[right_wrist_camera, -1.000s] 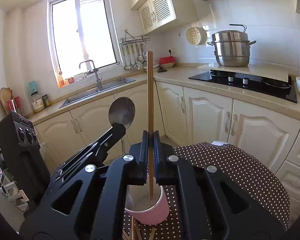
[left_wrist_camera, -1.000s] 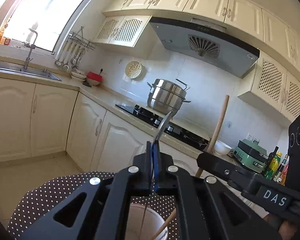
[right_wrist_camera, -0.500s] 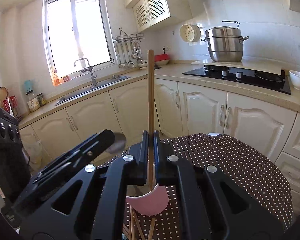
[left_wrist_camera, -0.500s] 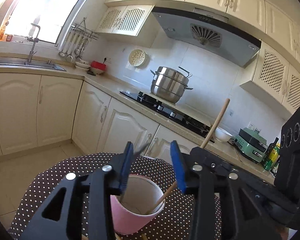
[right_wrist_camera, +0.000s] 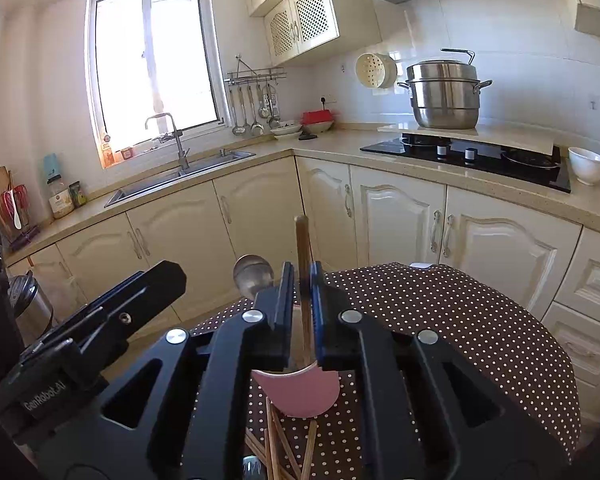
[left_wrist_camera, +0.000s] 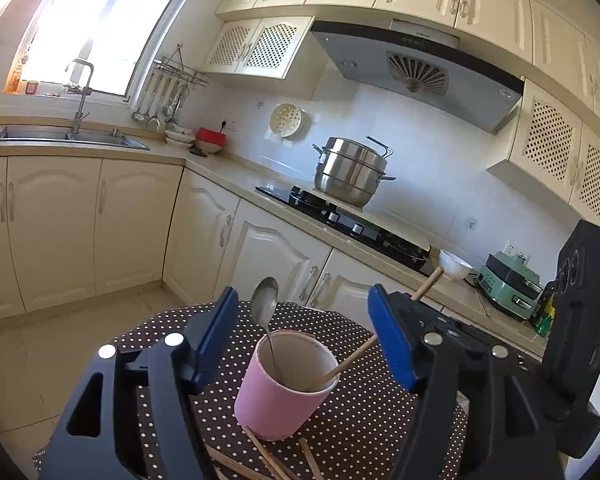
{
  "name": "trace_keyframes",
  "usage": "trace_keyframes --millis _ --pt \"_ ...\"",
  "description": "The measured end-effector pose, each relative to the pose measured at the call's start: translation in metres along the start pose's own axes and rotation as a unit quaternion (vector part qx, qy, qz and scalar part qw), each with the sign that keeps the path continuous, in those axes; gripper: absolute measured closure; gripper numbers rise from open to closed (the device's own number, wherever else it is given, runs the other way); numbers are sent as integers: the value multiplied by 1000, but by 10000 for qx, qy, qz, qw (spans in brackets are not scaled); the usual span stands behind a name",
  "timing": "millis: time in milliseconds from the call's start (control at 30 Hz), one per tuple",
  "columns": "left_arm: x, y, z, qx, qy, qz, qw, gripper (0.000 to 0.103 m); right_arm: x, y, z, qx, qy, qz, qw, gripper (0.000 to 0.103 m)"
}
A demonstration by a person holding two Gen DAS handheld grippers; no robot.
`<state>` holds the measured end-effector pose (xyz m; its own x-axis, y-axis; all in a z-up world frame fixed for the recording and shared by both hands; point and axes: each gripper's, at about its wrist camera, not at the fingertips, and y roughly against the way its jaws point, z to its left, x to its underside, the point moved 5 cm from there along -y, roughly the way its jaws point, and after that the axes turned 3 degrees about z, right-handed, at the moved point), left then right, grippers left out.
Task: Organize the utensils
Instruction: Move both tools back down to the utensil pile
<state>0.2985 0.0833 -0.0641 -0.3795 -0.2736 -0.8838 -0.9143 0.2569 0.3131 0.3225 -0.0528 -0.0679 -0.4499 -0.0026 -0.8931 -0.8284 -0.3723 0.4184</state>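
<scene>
cream kitchen cabinets wrap around a corner, with a sink under a bright window and a steel steamer pot on a black hob. close in front, a round table with a brown polka-dot cloth carries a pink cup standing upright. a metal spoon stands in the cup, handle down and bowl up, leaning on the far rim. a wooden chopstick also has its lower end inside the cup and slants out over the rim. the left gripper is spread wide and opening further, its blue pads on either side of the cup and spoon without touching either. the right gripper has its jaws just beginning to part, the chopstick standing in the narrow gap between them, and i can't tell whether the pads press on it. several more wooden chopsticks lie loose on the cloth, just in front of the cup's base.
</scene>
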Motion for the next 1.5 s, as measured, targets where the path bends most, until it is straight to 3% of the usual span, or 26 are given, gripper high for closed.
trace_keyframes --millis 33,100,333,533,633,767,833,933,1000,1167,1500 --pt "0 3 1 -55 -11 1 10000 35 0 2 1 -3 8 -13 10000 81" --pt "1 8 3 -127 -24 26 9999 34 -1 10 4 27 43 -104 9999 54" --pt "8 37 8 -203 110 187 9996 32 -2 41 3 281 195 -317 9989 46" --pt "33 38 17 -206 401 1018 9938 32 20 54 -1 496 423 -80 9978 45" --pt "59 31 17 -208 418 1672 9848 32 44 50 -7 516 480 334 9970 45" --pt "102 18 20 -264 511 2613 9635 32 76 43 -20 535 427 846 9941 45" --pt "117 15 20 -380 464 2886 9556 32 91 40 -25 569 423 1113 9913 45" --pt "143 10 16 -402 424 3362 9400 46 111 39 -31 498 383 1421 9879 45" --pt "159 7 14 -437 373 3624 9302 48 121 39 -34 476 352 1548 9862 45" --pt "188 -2 10 -713 103 4032 9123 48 134 43 -40 446 285 1708 9839 45" --pt "196 -20 -4 -1114 -197 4081 9059 47 139 44 -47 337 219 1798 9829 43"
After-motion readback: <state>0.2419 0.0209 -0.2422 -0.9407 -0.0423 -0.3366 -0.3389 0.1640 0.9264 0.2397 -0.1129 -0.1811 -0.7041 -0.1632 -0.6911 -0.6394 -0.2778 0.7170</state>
